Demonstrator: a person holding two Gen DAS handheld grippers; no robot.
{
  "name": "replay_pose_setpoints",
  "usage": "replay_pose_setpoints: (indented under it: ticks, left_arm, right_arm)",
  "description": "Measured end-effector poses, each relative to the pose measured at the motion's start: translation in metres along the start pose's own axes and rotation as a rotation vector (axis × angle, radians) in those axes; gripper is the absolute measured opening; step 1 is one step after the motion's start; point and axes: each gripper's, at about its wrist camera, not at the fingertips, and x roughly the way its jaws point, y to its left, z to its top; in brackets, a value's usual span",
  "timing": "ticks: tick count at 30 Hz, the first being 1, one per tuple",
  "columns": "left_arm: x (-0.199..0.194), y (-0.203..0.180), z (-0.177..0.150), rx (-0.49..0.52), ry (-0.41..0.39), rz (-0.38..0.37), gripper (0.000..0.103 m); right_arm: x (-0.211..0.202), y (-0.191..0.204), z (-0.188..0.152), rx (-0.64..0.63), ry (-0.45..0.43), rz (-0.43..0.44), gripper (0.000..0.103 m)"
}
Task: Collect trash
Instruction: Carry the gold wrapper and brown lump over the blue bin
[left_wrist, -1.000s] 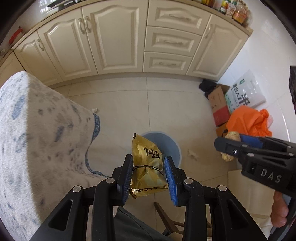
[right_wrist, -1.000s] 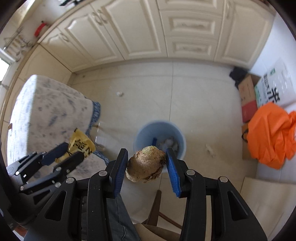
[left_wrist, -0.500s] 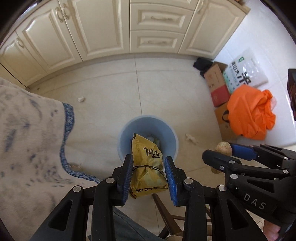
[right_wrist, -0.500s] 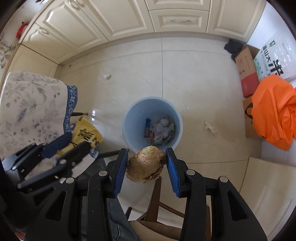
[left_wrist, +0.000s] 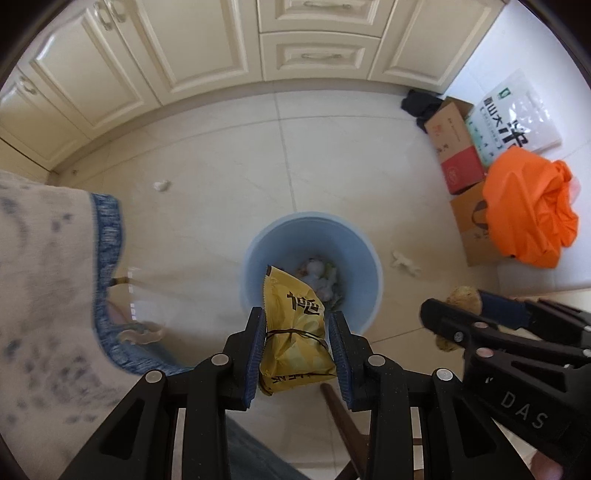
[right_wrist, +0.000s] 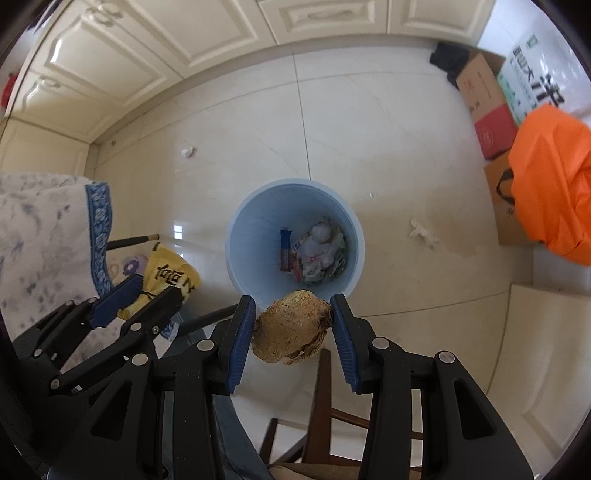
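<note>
My left gripper (left_wrist: 297, 334) is shut on a yellow snack bag (left_wrist: 293, 332) and holds it above the near rim of a light blue trash bin (left_wrist: 362, 258). My right gripper (right_wrist: 293, 325) is shut on a brown crumpled lump (right_wrist: 291, 332), just before the bin's (right_wrist: 255, 229) near rim. The bin holds wrappers and white scraps (right_wrist: 319, 254). The right gripper (left_wrist: 458, 321) with the lump (left_wrist: 463, 297) shows at the right of the left wrist view. The left gripper (right_wrist: 144, 295) with the bag (right_wrist: 170, 275) shows at the left of the right wrist view.
A table with a blue-patterned cloth (left_wrist: 48, 295) stands at the left. A wooden chair (right_wrist: 325, 413) is below the grippers. White scraps (left_wrist: 404, 262) (left_wrist: 161, 185) lie on the tile floor. Cardboard boxes (left_wrist: 458, 147), an orange bag (left_wrist: 528, 218) and cream cabinets (left_wrist: 207, 48) line the far side.
Both grippers have moved forward and down toward the bin, still holding their items. The bin now looks larger and nearer in both views.
</note>
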Motion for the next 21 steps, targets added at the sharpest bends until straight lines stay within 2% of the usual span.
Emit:
replay_pose_setpoints:
  ticks: [4, 10, 13, 21]
  left_arm:
    - [0.034, 0.006, 0.004, 0.003, -0.006, -0.038, 0.031]
    - [0.106, 0.026, 0.01, -0.013, 0.07, -0.076, 0.031]
    - [0.133, 0.029, 0.012, 0.012, 0.074, -0.093, 0.031]
    - [0.168, 0.025, 0.012, 0.037, 0.05, -0.117, 0.034]
  right_arm:
    - [0.018, -0.003, 0.003, 0.032, -0.003, -0.041, 0.042]
    - [0.056, -0.008, 0.008, 0.048, 0.035, -0.104, 0.042]
    - [0.072, -0.012, 0.01, 0.059, 0.057, -0.111, 0.042]
    - [0.091, -0.015, 0.012, 0.07, 0.093, -0.117, 0.042]
